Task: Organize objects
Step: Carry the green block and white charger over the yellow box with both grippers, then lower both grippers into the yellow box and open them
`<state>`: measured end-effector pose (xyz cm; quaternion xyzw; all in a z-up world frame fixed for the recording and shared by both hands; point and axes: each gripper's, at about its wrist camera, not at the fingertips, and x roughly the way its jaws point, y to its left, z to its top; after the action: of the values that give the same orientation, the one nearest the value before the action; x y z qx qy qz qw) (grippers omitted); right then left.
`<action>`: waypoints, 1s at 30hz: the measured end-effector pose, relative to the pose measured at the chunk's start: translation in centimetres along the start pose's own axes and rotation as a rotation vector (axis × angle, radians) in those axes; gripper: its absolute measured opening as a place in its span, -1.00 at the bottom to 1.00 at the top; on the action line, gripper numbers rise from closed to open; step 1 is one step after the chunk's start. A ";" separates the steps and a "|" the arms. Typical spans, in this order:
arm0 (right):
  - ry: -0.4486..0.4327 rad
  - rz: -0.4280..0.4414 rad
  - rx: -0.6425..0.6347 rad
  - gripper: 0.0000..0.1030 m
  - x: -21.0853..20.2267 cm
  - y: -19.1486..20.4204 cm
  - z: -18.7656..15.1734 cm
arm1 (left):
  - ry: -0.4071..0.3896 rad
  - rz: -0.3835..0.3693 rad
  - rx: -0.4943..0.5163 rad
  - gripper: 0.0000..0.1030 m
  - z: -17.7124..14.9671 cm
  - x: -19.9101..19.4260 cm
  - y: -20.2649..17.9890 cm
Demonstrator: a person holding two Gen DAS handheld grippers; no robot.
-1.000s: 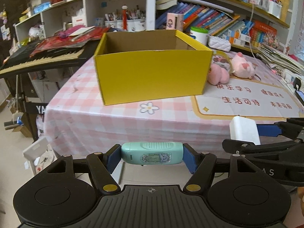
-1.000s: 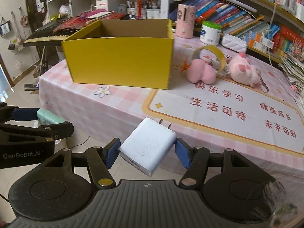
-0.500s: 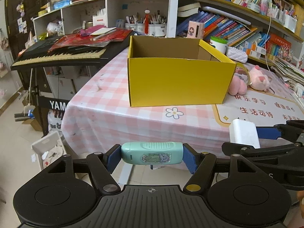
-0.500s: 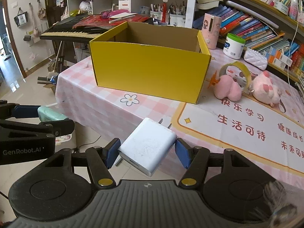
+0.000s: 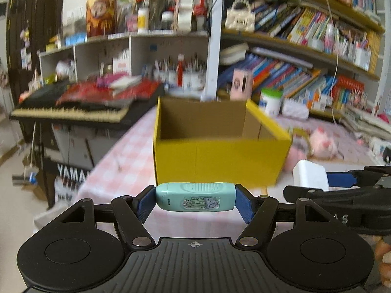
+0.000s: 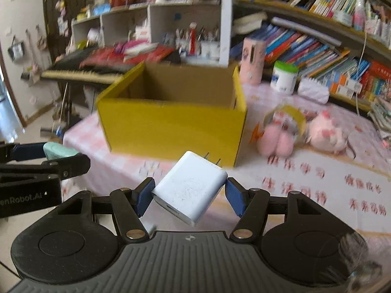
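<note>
My left gripper (image 5: 195,201) is shut on a mint-green oblong device (image 5: 195,196) with a cactus sticker, held crosswise between the blue pads. My right gripper (image 6: 188,195) is shut on a white USB wall charger (image 6: 189,190), its prongs pointing away. Both are in the air in front of the table, short of an open yellow cardboard box (image 5: 220,156) that looks empty; the box also shows in the right wrist view (image 6: 171,127). The right gripper and charger (image 5: 310,173) show at the right of the left wrist view. The left gripper and green device (image 6: 58,150) show at the left of the right wrist view.
The box stands on a pink checked tablecloth (image 6: 305,171). Pink plush toys (image 6: 325,131) and yellow-banded earmuffs (image 6: 281,136) lie right of it. A white jar (image 6: 284,77) and pink carton (image 6: 253,59) stand behind. A keyboard (image 5: 68,112) is at left, bookshelves behind.
Both grippers have risen and tilted up, each still holding its object. The box now sits more centred and its inside shows more. The views are blurred by motion.
</note>
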<state>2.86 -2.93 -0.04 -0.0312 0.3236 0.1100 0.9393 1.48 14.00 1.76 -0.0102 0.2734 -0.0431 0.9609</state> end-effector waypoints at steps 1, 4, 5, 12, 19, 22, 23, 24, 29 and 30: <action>-0.021 -0.003 0.003 0.19 -0.1 -0.2 0.7 | -0.017 0.001 0.002 0.33 0.6 0.2 0.0; -0.080 -0.006 0.011 0.19 -0.1 -0.9 3.0 | -0.061 0.013 0.004 0.33 2.4 1.0 -0.2; -0.097 -0.003 0.014 0.19 0.0 -1.2 3.8 | -0.070 0.018 0.005 0.33 2.9 1.3 -0.1; -0.170 0.031 0.018 0.19 2.1 -2.7 9.4 | -0.078 0.060 0.004 0.33 5.7 5.0 0.1; -0.161 0.082 -0.031 0.19 5.7 -3.3 12.3 | -0.042 0.098 0.008 0.33 7.0 9.3 -1.0; -0.147 0.110 -0.044 0.19 7.4 -3.9 13.3 | -0.019 0.116 0.011 0.33 7.3 10.9 -1.4; -0.142 0.119 -0.048 0.19 8.0 -4.0 13.6 | -0.011 0.120 0.013 0.33 7.3 11.3 -1.5; -0.137 0.128 -0.051 0.19 8.5 -4.1 13.9 | -0.002 0.126 0.016 0.33 7.4 11.8 -1.7; -0.105 0.178 -0.079 0.19 11.2 -4.4 15.2 | 0.050 0.147 0.035 0.33 7.3 14.3 -2.3; -0.094 0.188 -0.091 0.19 11.8 -4.3 15.4 | 0.064 0.151 0.044 0.33 7.3 14.8 -2.5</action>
<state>22.10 -2.94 4.77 -0.0381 0.2753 0.2137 0.9365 17.64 10.20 0.28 0.0329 0.3027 0.0234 0.9522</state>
